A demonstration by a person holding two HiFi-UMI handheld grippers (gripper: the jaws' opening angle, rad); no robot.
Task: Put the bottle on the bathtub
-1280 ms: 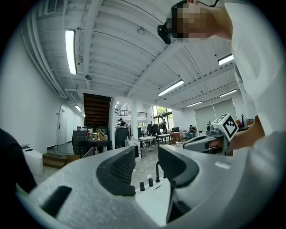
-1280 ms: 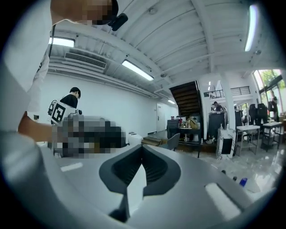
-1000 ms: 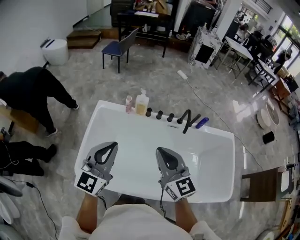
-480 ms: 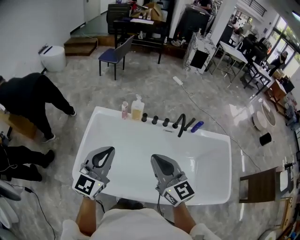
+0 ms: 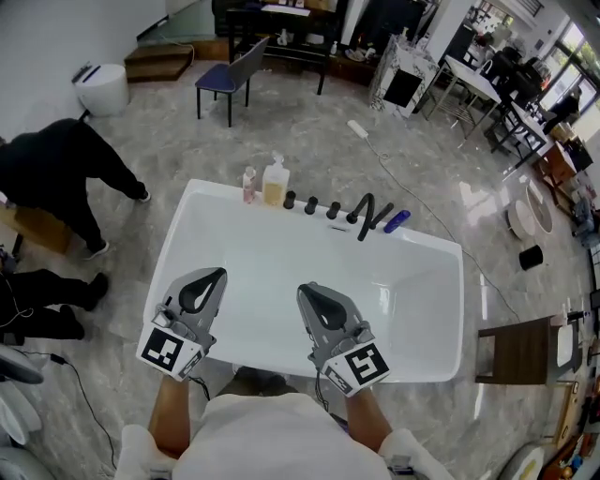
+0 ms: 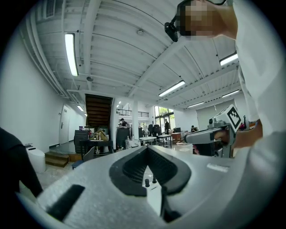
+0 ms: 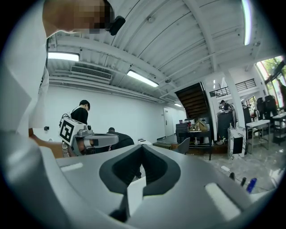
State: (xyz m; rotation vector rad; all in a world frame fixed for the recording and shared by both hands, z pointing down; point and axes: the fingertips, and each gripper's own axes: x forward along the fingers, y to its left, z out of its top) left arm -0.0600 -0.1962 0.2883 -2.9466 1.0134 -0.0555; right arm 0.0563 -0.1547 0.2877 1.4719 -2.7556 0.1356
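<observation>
Glossy grey marbled floor [image 5: 309, 131] is stretching across the open hall. A blue chair [image 5: 225, 80] is standing by a dark desk [image 5: 277, 14], wooden steps [image 5: 164, 56] are sitting against the white wall [image 5: 47, 37], and strip lights [image 6: 70, 53] are glowing overhead.

free: bathtub [image 5: 281, 272] basin | obstacles, far rim: pump bottle [image 5: 275, 185], faucet [image 5: 364, 216]

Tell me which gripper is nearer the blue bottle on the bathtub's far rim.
Right. The right gripper hangs over the bathtub's near half, the blue bottle ahead to its right; the left gripper sits further left.
</observation>
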